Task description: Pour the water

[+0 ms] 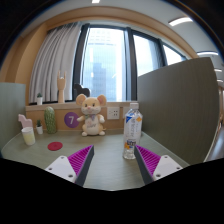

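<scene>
A clear plastic water bottle (131, 129) with a white cap and a label stands upright on the grey table (105, 165). It is just ahead of my right finger, slightly inside its line. My gripper (113, 160) is open, with its purple pads (81, 158) spread wide, and nothing is between the fingers. A small pale cup (28, 135) stands at the far left of the table, beyond my left finger.
A stuffed mouse toy (92, 115) sits at the back middle of the table. A green bottle (50, 121) and a purple round sign (71, 119) stand left of it. A pink disc (55, 146) lies near the left finger. A grey partition (180, 95) rises at the right.
</scene>
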The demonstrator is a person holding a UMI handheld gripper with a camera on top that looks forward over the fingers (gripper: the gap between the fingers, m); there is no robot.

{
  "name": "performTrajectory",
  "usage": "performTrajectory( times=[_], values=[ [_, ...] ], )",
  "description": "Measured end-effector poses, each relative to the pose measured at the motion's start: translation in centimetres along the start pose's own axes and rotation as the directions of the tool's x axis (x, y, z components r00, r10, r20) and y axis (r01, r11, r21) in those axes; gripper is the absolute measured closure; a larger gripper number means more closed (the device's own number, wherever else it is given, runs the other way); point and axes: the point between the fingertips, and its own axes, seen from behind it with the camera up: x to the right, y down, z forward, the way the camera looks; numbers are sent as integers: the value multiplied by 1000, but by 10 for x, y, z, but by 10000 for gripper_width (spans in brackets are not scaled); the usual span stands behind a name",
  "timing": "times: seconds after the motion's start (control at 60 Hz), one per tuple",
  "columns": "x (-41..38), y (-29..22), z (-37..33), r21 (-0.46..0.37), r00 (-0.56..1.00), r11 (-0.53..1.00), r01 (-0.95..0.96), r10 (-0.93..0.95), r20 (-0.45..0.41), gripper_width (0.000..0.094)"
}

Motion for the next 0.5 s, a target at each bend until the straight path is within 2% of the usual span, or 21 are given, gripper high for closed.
performTrajectory(
  times=[0.2,0.383,0.433,0.5],
  values=[
    [57,-10,66,19,999,1000,25,-24,-49,110],
    [78,-25,121,18,1000,1000,-3,3,-21,124],
    [78,-27,132,26,1000,999,-23,24,-17,161],
    [75,-32,145,33,999,998,-52,52,12,277]
  ],
)
